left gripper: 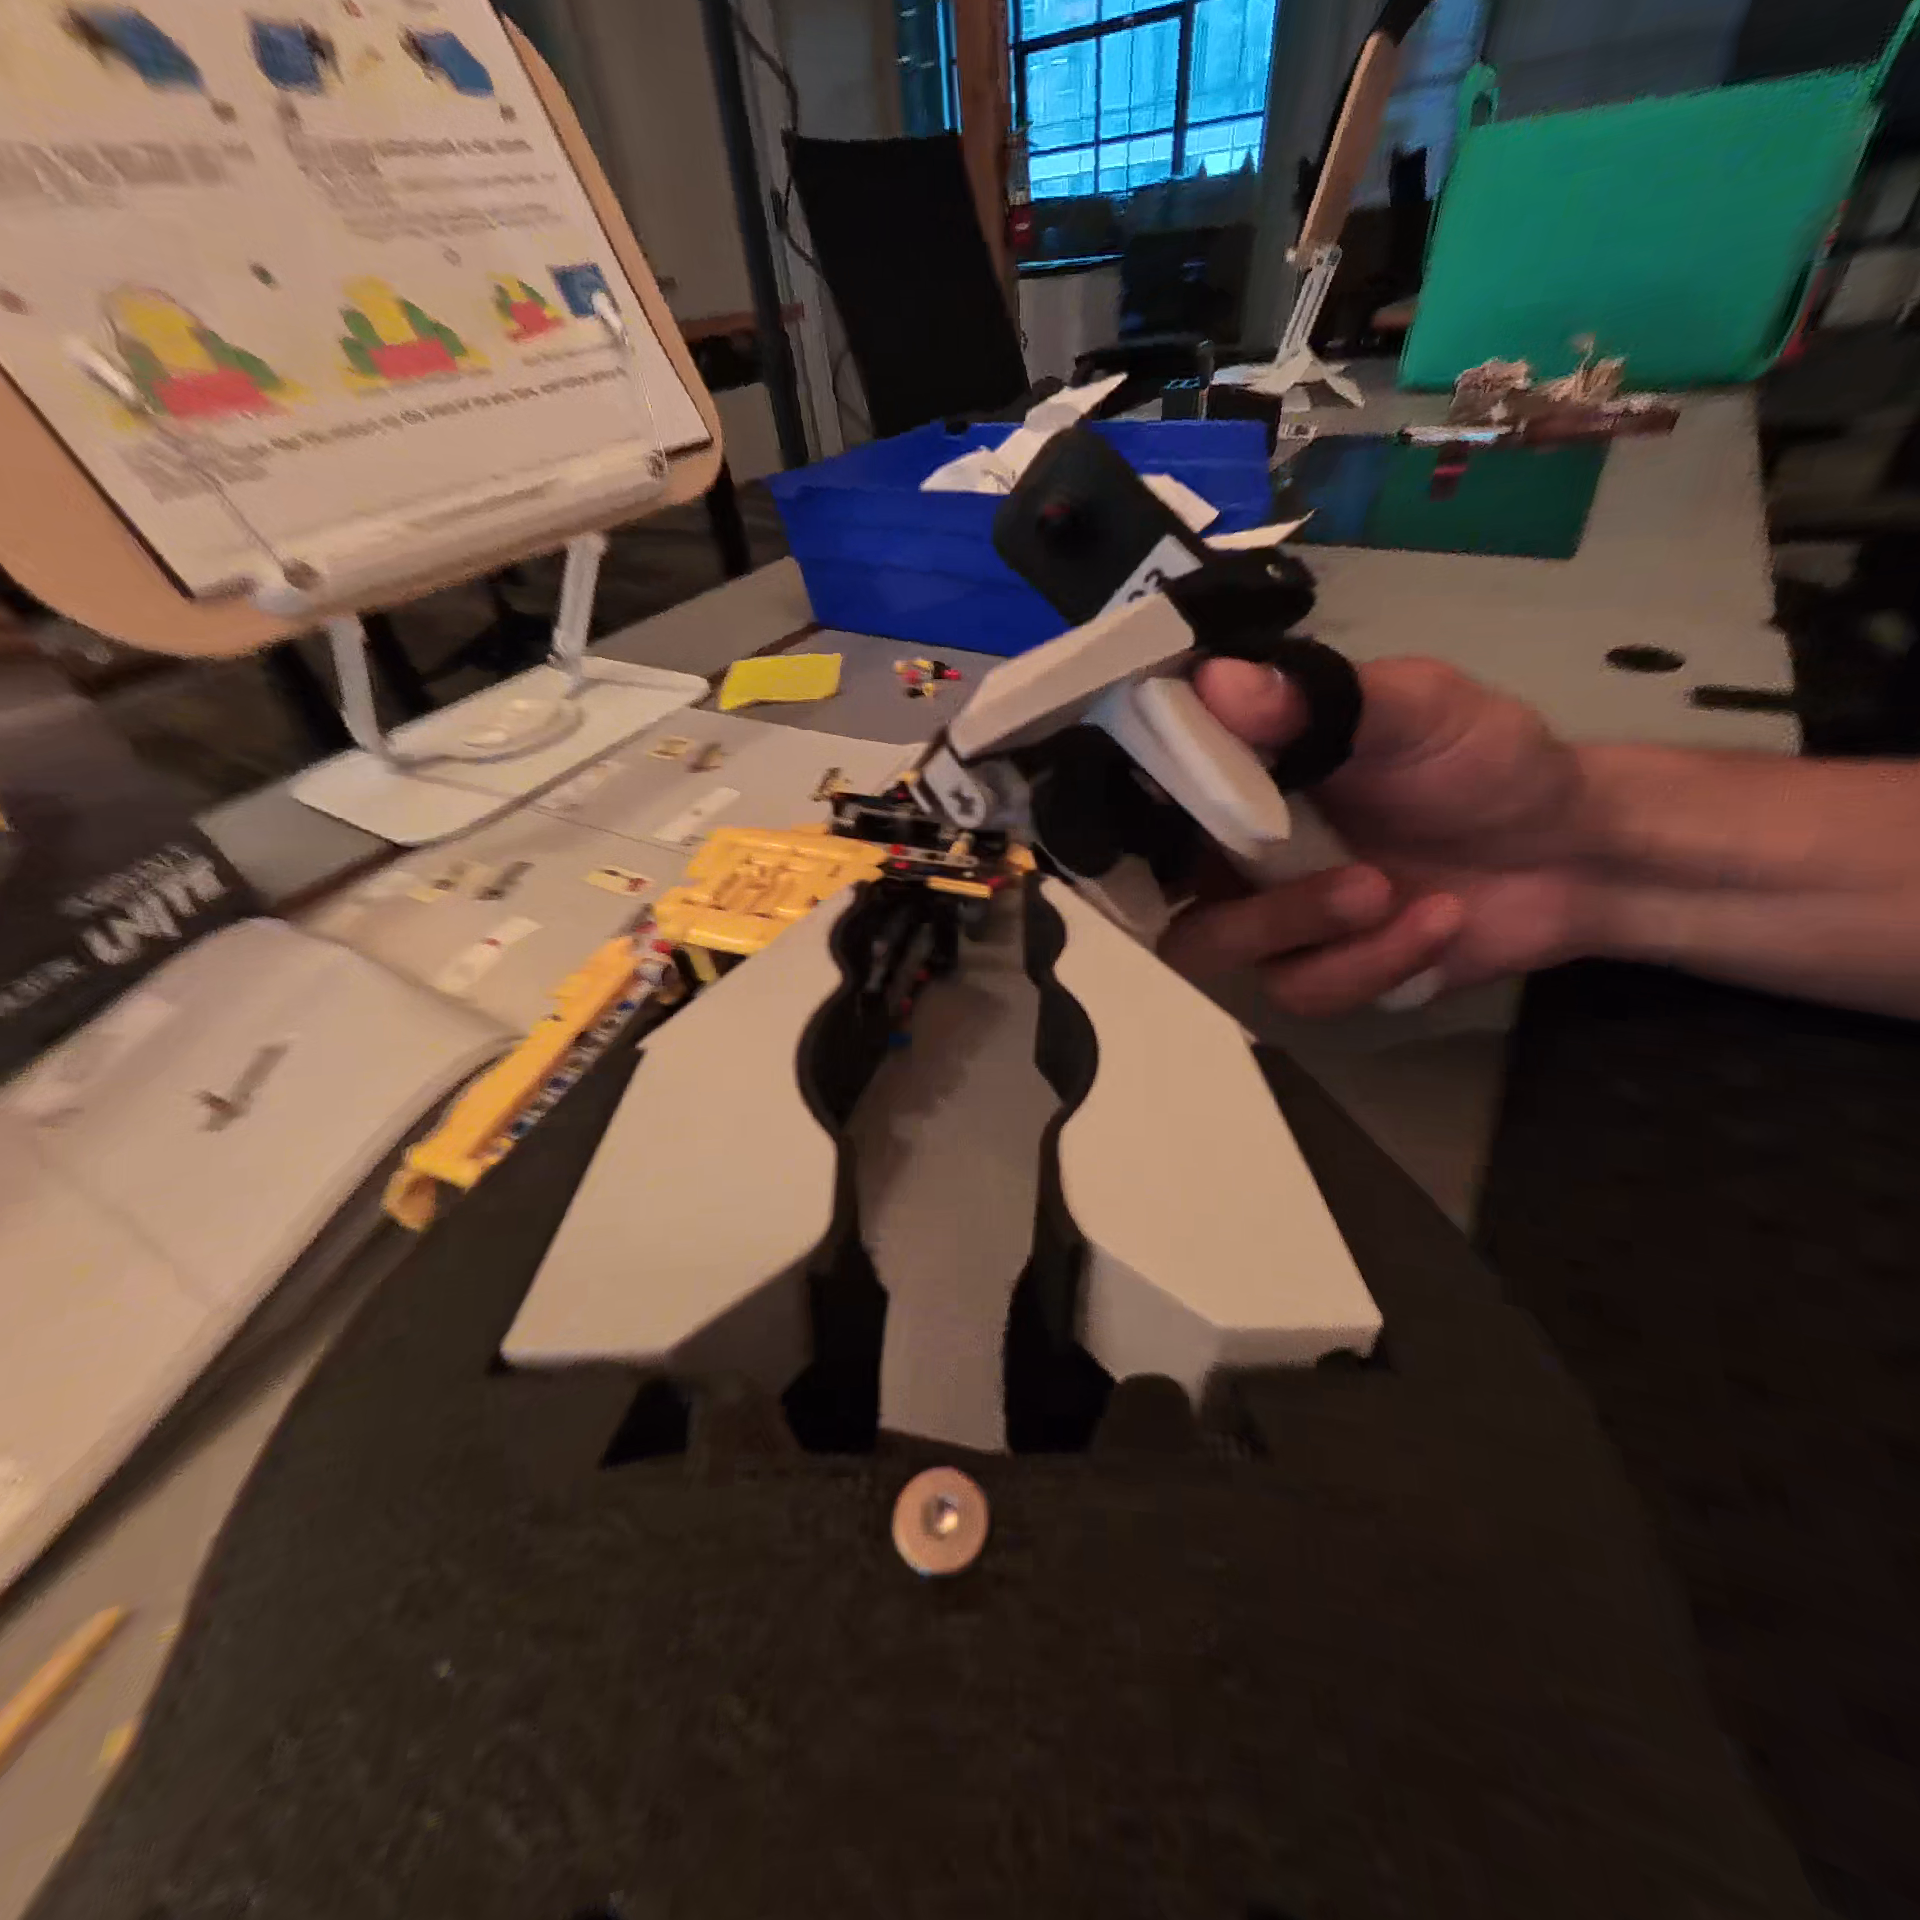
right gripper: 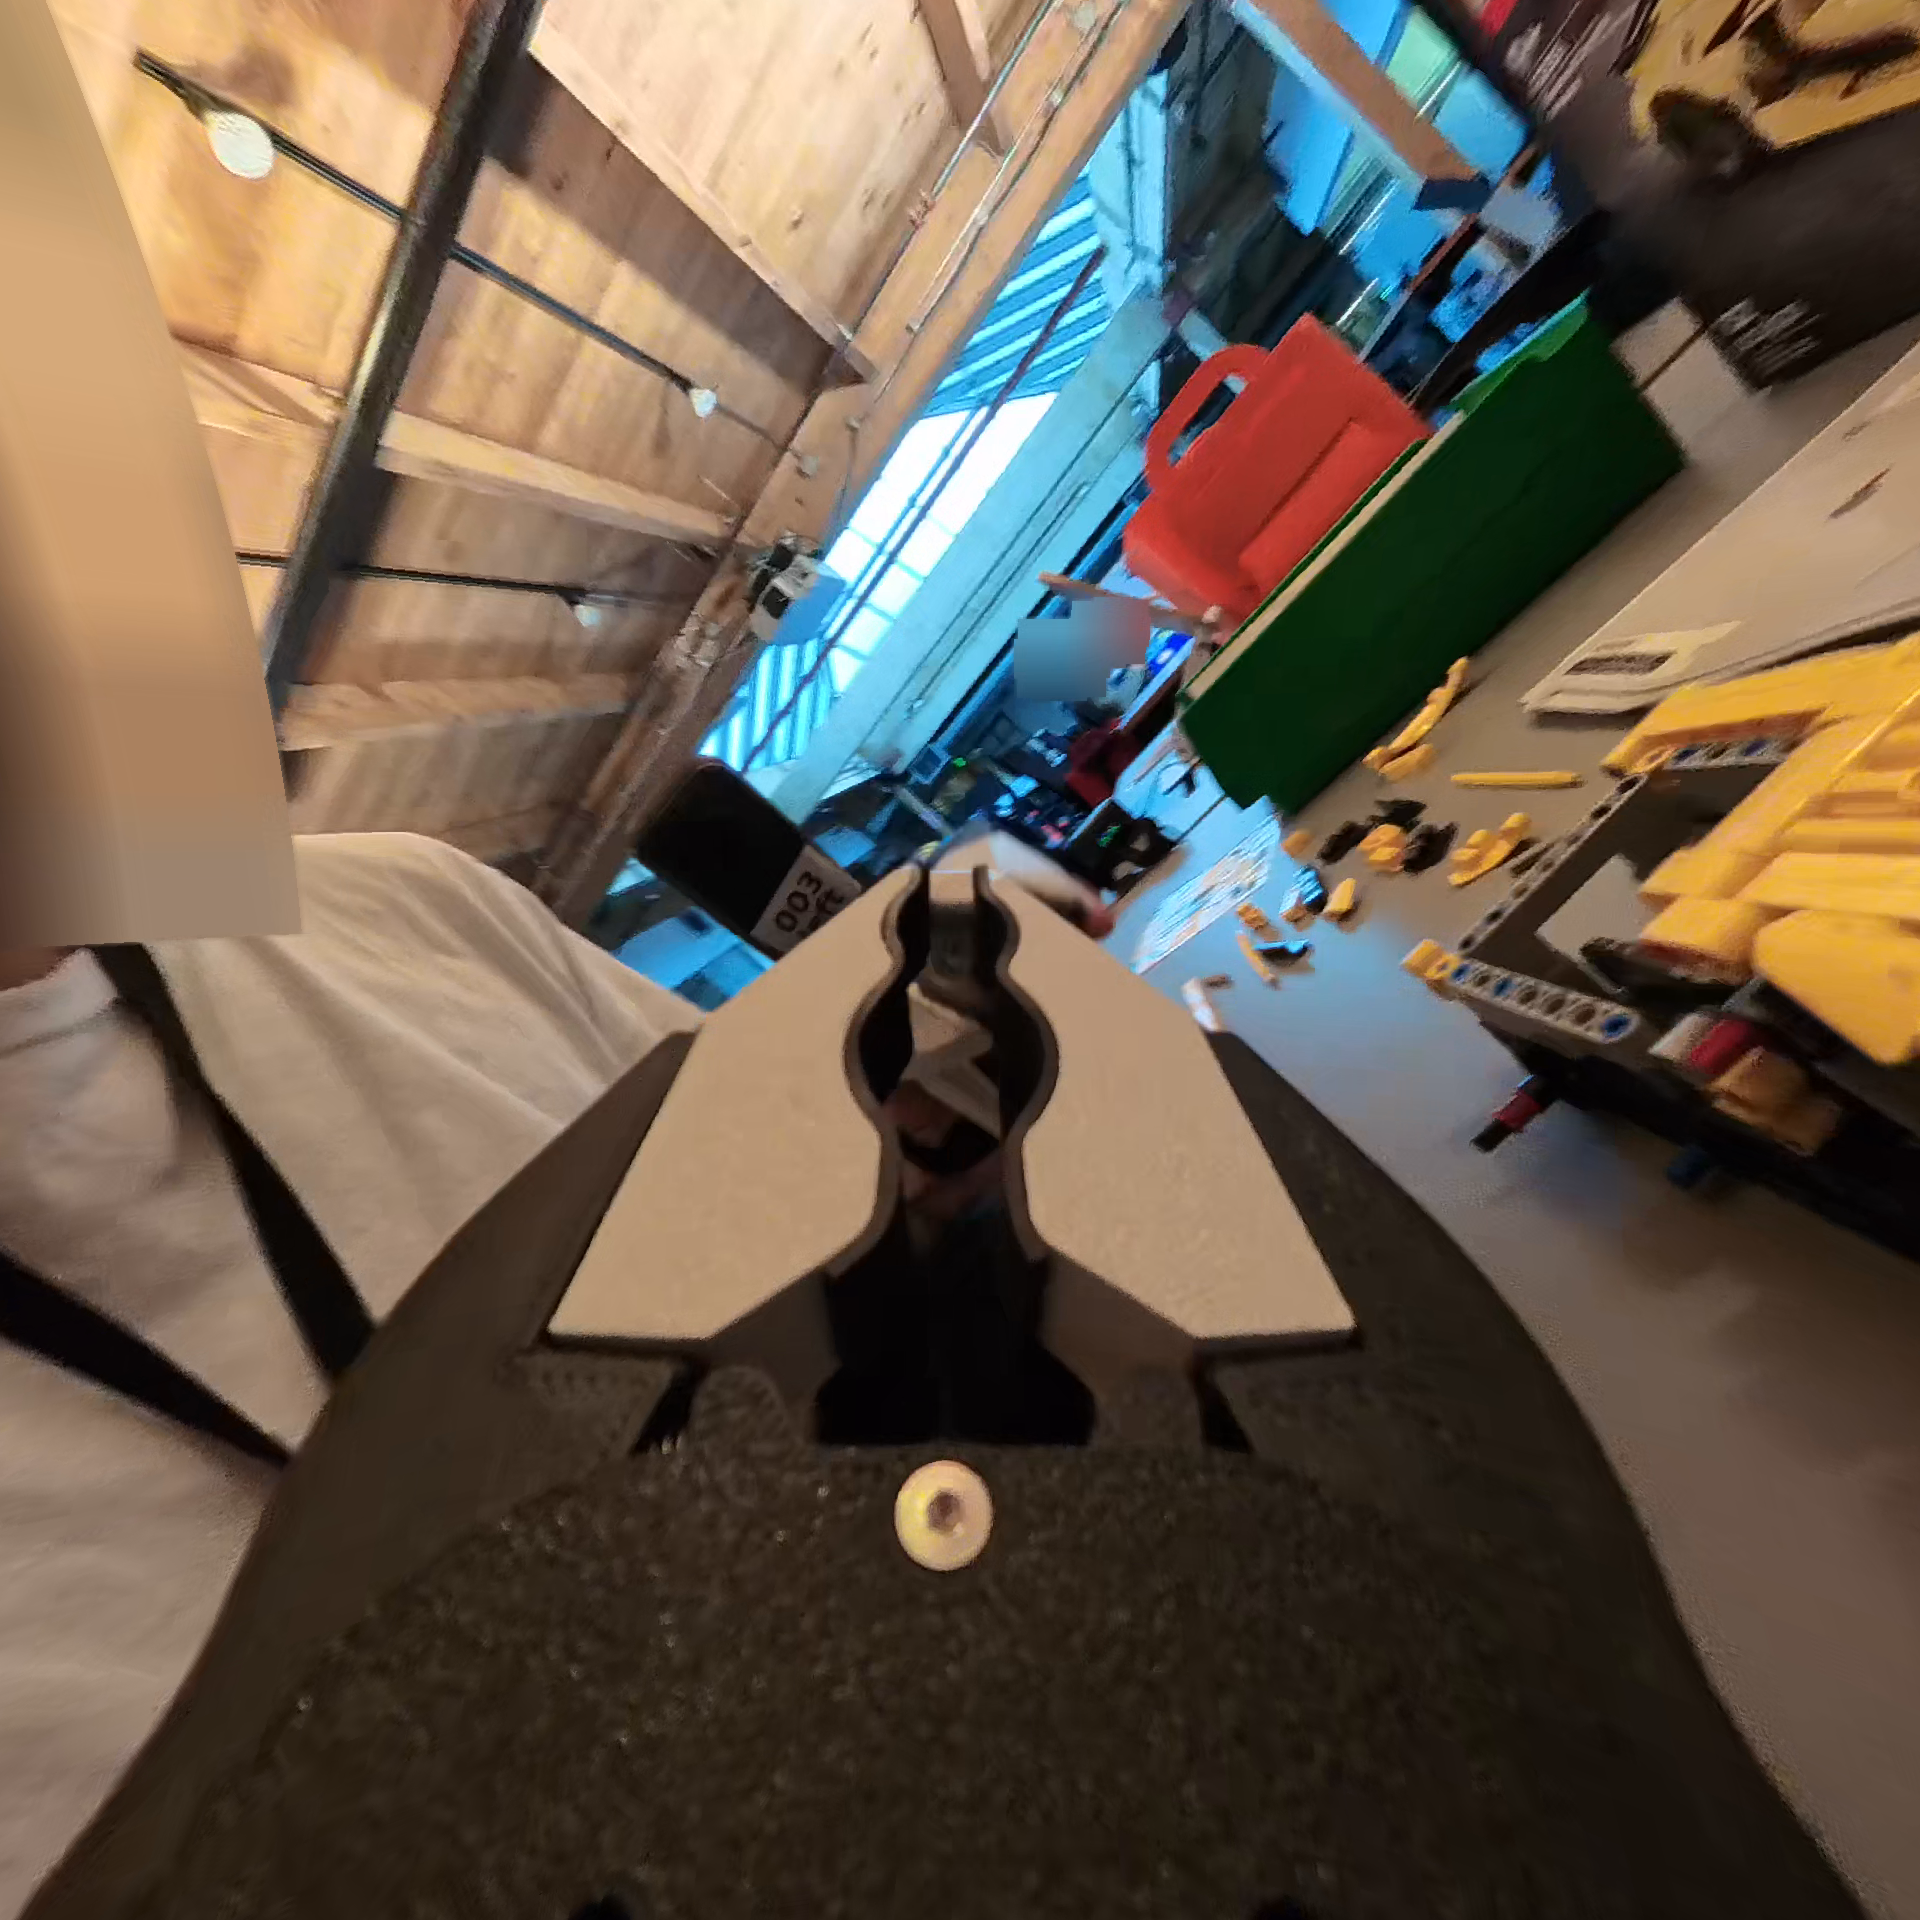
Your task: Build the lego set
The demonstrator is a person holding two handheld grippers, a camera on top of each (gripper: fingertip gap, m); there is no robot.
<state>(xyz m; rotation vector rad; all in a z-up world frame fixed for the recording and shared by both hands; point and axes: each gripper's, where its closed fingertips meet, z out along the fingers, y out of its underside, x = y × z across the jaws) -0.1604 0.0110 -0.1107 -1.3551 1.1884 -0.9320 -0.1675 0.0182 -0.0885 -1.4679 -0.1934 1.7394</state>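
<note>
The yellow and black lego model (left gripper: 769, 883) lies on the grey table, its long yellow boom pointing toward the near left. My left gripper (left gripper: 940, 904) has its jaws around the model's black frame and appears to grip it. My right gripper (left gripper: 951, 795), held by a hand (left gripper: 1455, 831), comes in from the right. It is shut on a small grey piece (left gripper: 961, 800) and holds it against the top of the model's black frame. In the right wrist view my right gripper (right gripper: 951, 899) is nearly closed on that grey piece (right gripper: 948, 935), and the model (right gripper: 1787, 852) is at the right.
An instruction sheet on a stand (left gripper: 343, 312) is at the left, with an open booklet (left gripper: 208, 1091) below it. A blue bin (left gripper: 914, 561) is behind the model. Loose yellow and black pieces (right gripper: 1392, 842) lie by a green box (right gripper: 1434, 603). A yellow sheet (left gripper: 779, 681) lies near small parts (left gripper: 920, 675). My left and right fingertips are right by each other.
</note>
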